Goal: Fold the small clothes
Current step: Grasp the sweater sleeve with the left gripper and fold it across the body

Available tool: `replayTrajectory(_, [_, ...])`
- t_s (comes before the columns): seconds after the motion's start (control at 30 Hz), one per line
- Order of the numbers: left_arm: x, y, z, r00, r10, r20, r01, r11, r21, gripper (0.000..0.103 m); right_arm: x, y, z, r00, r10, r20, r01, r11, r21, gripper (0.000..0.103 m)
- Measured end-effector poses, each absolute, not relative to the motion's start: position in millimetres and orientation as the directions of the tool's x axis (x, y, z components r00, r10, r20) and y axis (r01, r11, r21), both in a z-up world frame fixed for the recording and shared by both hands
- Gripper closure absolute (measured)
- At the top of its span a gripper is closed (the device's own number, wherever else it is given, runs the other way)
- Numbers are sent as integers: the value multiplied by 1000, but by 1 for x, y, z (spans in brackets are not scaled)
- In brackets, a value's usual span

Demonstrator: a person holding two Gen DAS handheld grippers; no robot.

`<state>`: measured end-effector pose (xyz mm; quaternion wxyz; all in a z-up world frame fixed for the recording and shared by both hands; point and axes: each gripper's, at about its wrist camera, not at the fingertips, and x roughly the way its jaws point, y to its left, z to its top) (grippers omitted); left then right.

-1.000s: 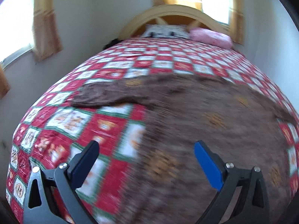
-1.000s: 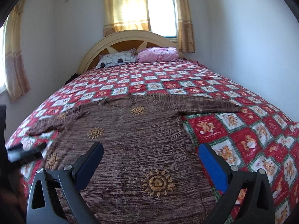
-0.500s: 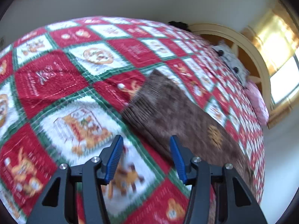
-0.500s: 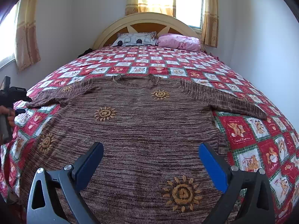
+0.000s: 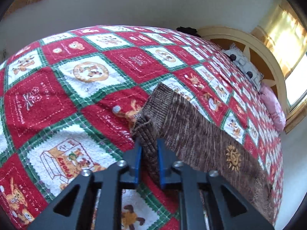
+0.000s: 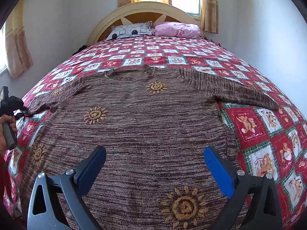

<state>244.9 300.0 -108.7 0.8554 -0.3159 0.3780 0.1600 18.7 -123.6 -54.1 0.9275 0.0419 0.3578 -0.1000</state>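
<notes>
Your left tool (image 5: 148, 149) has just closed its jaws on the ribbed cuff (image 5: 151, 113) of the brown sweater (image 6: 149, 130), and the knit is pinched between the blue pads. Your right tool (image 6: 154, 169) hangs wide open above the sweater's lower front, holding nothing.

The sweater lies flat and face up on the bed (image 6: 268, 134), neckline toward the headboard (image 6: 142, 11), both sleeves spread outward. The sleeve on the right of the right wrist view ends near that side edge of the bed. The held cuff sits close to the opposite edge, where your hand (image 6: 5, 128) shows. Open quilt runs from the collar up to the pillows; walls stand close on both sides.

Count: one sweater, two sleeves, five embroidered suns visible on its front and sleeve, two pillows.
</notes>
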Motion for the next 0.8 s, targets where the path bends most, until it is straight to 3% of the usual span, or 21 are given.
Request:
replayTrajectory(0.23, [264, 272, -82, 691, 50, -721, -440, 821, -364, 95, 21, -136, -59, 705, -149, -693, 247, 968, 43, 1])
replayTrajectory(0.53, [277, 104, -10, 805, -106, -583, -43, 971, -235, 95, 21, -158, -60, 696, -155, -701, 300, 950, 88, 1])
replayTrajectory(0.67, [269, 14, -21, 795, -185, -578, 123, 982, -145, 95, 20, -163, -61, 692, -161, -704, 308, 948, 86, 1])
replayTrajectory(0.8, [260, -44, -53, 743, -236, -626, 214, 970, -112, 95, 19, -169, -63, 685, -170, -709, 316, 945, 79, 1])
